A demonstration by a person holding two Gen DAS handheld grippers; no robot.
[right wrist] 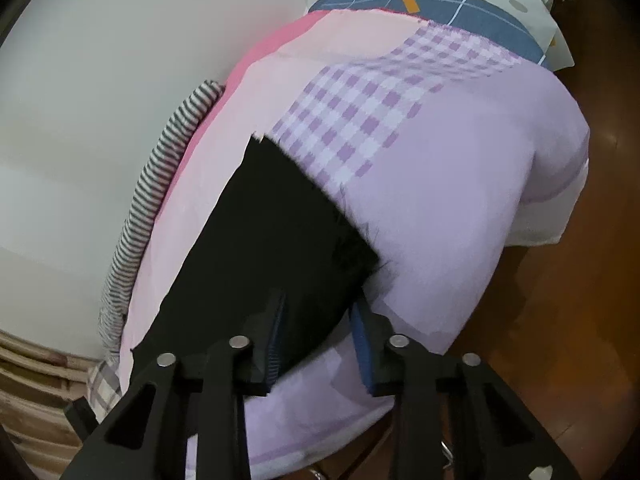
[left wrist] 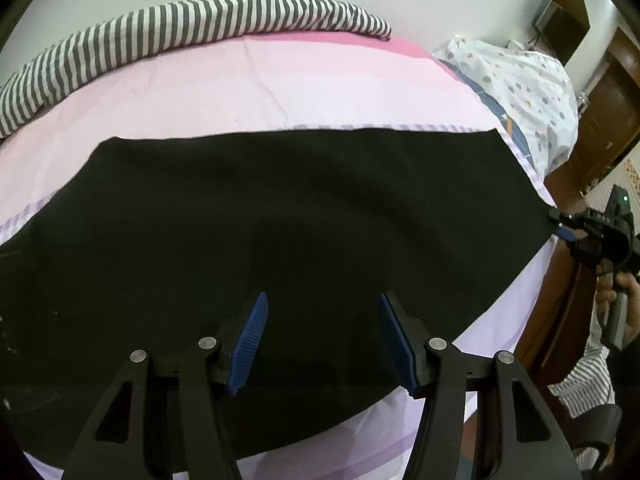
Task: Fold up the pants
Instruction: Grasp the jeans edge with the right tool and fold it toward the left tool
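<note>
Pants [left wrist: 280, 216] lie lengthwise along the bed [left wrist: 280, 80]; left gripper [left wrist: 323, 344] agape, right gripper [right wrist: 318, 332] straddling their end.

The left claw [left wrist: 323, 340] hangs with jaws spread wide, while the right claw [right wrist: 320, 340] is likewise parted.

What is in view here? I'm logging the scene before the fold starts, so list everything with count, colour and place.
pants: one, black, spread flat across the bed.
bed sheet: one, pink and lilac with a checked band, under the pants.
striped cloth: one, grey and white, along the bed's far edge by the wall.
dotted fabric: one, white with coloured spots, heaped at the bed's right end.
blue fabric: one, dark blue with white lines, under the dotted fabric.
floor: brown wood, beside the bed.
left gripper: black with blue pads, open above the pants.
right gripper: black with blue pads, open at the pants' end.
</note>
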